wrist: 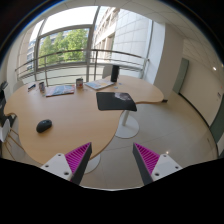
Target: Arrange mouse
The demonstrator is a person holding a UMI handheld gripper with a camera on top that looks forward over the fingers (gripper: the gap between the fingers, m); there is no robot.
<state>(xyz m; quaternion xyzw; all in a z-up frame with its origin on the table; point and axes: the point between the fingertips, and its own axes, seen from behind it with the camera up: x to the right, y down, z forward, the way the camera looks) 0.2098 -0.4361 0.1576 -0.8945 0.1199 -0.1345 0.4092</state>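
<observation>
1. Light: daylight, entering through the far window; the room is evenly bright.
2. Glare: the window panes are washed pale; the far part of the table carries a soft sheen.
3. Shadows: faint and soft under the table edge and around its pedestal.
4. Distortion: strong fisheye; the window frame, wall and floor bow towards the edges.
5. Sharpness: centre moderately clear; small far items are indistinct.
</observation>
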